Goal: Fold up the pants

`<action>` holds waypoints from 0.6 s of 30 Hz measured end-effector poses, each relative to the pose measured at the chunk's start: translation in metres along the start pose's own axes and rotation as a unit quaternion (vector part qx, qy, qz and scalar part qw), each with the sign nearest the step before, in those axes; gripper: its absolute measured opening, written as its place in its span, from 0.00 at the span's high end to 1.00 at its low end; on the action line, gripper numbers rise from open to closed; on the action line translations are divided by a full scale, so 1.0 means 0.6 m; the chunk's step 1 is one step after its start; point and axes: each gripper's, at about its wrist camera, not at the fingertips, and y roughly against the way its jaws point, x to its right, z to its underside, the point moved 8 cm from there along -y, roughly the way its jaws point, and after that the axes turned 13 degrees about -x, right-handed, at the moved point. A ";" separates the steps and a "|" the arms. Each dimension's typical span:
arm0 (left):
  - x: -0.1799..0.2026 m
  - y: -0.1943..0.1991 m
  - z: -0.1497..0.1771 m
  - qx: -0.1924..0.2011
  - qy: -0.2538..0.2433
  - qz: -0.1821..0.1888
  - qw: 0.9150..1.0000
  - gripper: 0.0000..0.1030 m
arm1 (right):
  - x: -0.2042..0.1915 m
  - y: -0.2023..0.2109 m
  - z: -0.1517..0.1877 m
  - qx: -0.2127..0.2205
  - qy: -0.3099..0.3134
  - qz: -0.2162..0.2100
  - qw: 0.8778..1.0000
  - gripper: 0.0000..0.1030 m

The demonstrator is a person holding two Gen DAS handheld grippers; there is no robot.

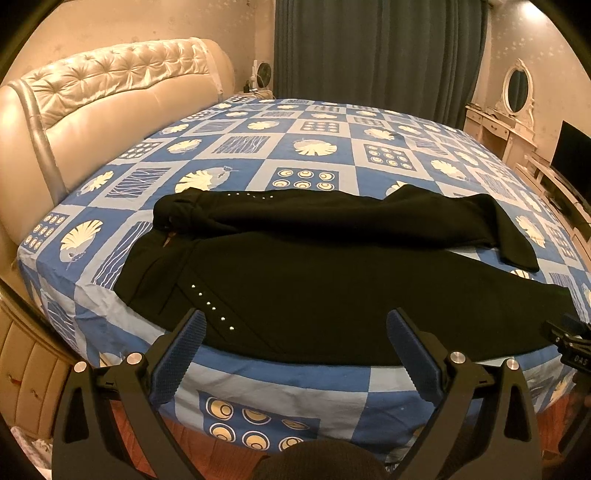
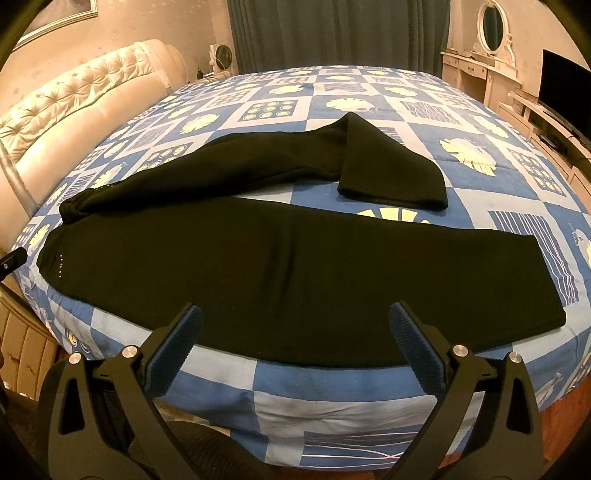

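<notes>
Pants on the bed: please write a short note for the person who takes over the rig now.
Left tongs: open, empty, at the near bed edge by the waist.
Right tongs: open, empty, over the near leg.
Pants: spread on the bed, waist to the left; far leg bent back at its cuff.
Done: nothing folded yet.
Left: straighten the far leg, then fold.

Location: a home bedroom. Indicators: a large bed [image 1: 314, 147] covered by a blue patterned sheet, a tufted cream headboard [image 1: 110, 85], closed dark curtains [image 1: 376, 48], a white dressing table [image 2: 476, 70] with an oval mirror [image 2: 493, 24], and a flat screen [image 2: 561, 88] on a low cabinet.
</notes>
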 end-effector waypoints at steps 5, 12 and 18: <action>0.001 0.000 0.000 0.000 0.000 0.000 1.000 0.05 | 0.003 -0.004 0.002 -0.001 -0.003 0.000 1.000 0.02; 0.002 -0.002 0.001 -0.002 -0.001 0.001 1.000 0.05 | 0.005 -0.008 0.003 -0.003 -0.004 0.000 1.000 0.02; 0.003 -0.003 0.001 -0.002 -0.001 0.002 1.000 0.05 | 0.006 -0.010 0.004 -0.003 -0.005 0.001 1.000 0.02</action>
